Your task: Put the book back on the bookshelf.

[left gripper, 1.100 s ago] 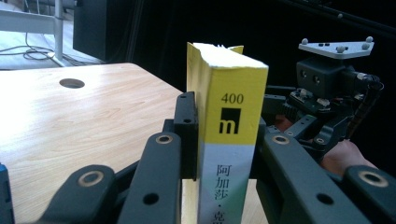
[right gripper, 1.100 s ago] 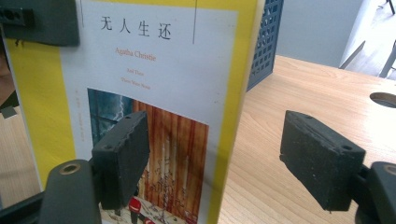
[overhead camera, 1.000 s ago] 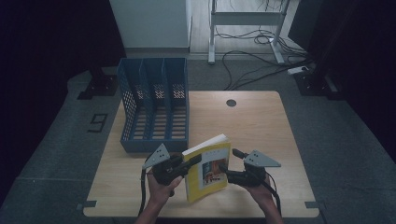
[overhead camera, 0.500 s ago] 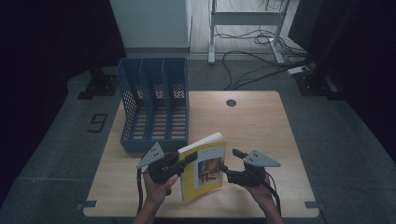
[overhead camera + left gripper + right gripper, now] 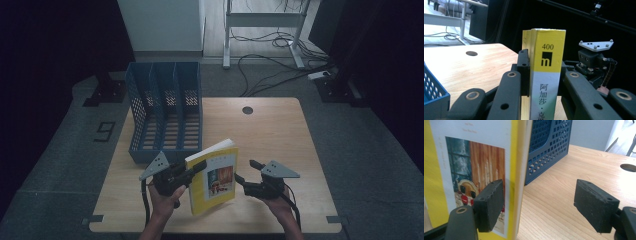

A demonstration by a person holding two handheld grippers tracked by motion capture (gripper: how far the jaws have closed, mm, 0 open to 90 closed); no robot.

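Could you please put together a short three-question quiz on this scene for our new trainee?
1. True or false: the left gripper is shut on the book.
2. How many slots does the blue file rack have? A) two B) three C) five
3. How do the right gripper's jaws stand, and is the book clamped between them?

Key
1. True: in the left gripper view its jaws press on both sides of the book's spine.
2. B.
3. They stand open. In the right gripper view one pad lies in front of the cover and the other is well off over the table, so the book is not clamped.
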